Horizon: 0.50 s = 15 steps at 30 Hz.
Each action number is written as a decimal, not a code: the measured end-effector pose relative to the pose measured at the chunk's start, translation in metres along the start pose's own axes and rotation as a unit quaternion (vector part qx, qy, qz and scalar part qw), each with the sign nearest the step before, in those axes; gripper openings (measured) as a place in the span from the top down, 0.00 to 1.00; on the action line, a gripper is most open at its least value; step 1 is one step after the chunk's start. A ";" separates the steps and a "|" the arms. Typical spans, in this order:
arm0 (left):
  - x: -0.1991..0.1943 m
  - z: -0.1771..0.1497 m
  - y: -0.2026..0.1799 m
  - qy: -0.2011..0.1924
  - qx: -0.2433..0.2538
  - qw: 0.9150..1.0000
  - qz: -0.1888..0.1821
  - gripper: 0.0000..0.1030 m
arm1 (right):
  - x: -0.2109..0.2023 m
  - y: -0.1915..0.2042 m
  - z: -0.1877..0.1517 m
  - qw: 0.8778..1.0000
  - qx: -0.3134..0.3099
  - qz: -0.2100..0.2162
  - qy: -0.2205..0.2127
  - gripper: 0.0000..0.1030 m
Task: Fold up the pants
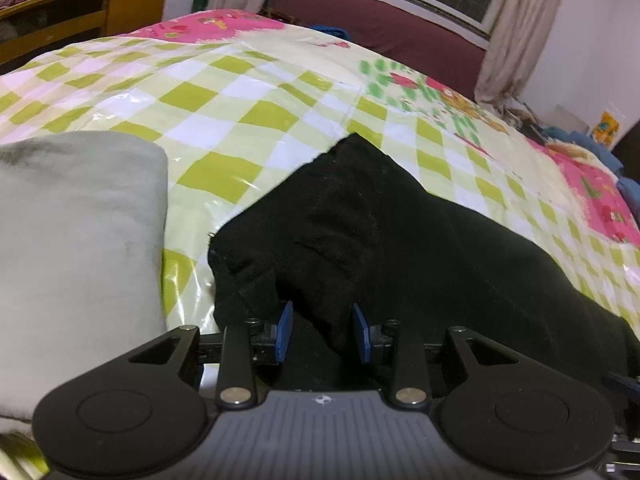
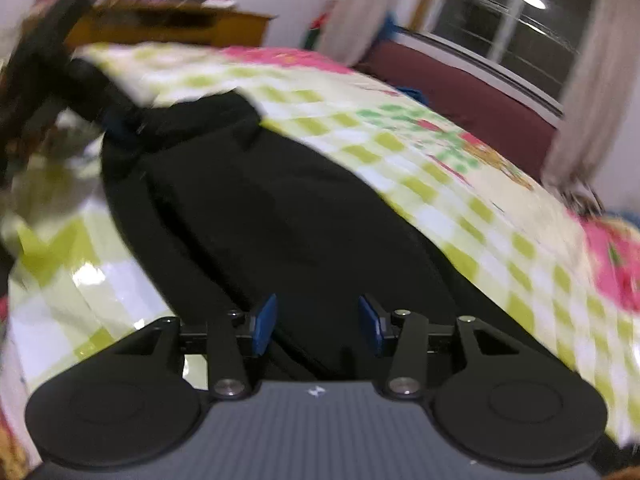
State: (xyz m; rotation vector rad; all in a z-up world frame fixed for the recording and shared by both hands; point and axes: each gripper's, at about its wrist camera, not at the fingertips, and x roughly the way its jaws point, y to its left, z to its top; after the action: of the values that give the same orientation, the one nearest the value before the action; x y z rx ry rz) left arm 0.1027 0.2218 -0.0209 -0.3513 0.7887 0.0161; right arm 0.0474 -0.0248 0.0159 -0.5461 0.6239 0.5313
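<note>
Blue-padded left gripper (image 1: 322, 330), jaws apart, straddles a ridge of the black fabric pants (image 1: 380, 232) at lower centre (unpinched). Right gripper (image 2: 318, 326) likewise apart. I judge gripping comes next.

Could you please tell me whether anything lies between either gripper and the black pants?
Nothing visible does. The left gripper and right gripper both sit open directly over the black pants; the grey cloth lies off to the side.
</note>
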 end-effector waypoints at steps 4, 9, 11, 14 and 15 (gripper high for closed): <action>-0.010 -0.005 -0.001 -0.002 0.030 1.000 -0.002 0.53 | 0.015 0.012 -0.001 0.999 -0.036 0.029 -0.004 0.56; -0.008 0.000 -0.009 -0.009 0.064 0.998 -0.003 0.39 | 0.035 0.021 0.002 0.997 -0.077 0.015 -0.010 0.55; -0.001 0.002 -0.008 0.004 0.055 0.998 -0.008 0.36 | 0.037 0.021 0.007 0.997 -0.075 0.007 -0.010 0.55; 0.008 0.002 -0.003 0.013 0.032 0.999 -0.010 0.35 | 0.039 0.017 0.011 0.998 -0.064 0.005 -0.011 0.56; 0.012 0.003 -0.002 0.016 0.019 1.000 -0.012 0.35 | 0.042 0.016 0.012 0.998 -0.061 0.002 -0.008 0.58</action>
State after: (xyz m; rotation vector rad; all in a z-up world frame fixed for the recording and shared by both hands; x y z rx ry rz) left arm 0.1129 0.2196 -0.0268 -0.3256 0.8145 -0.0275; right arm 0.0710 0.0069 -0.0083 -0.6539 0.5802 0.5803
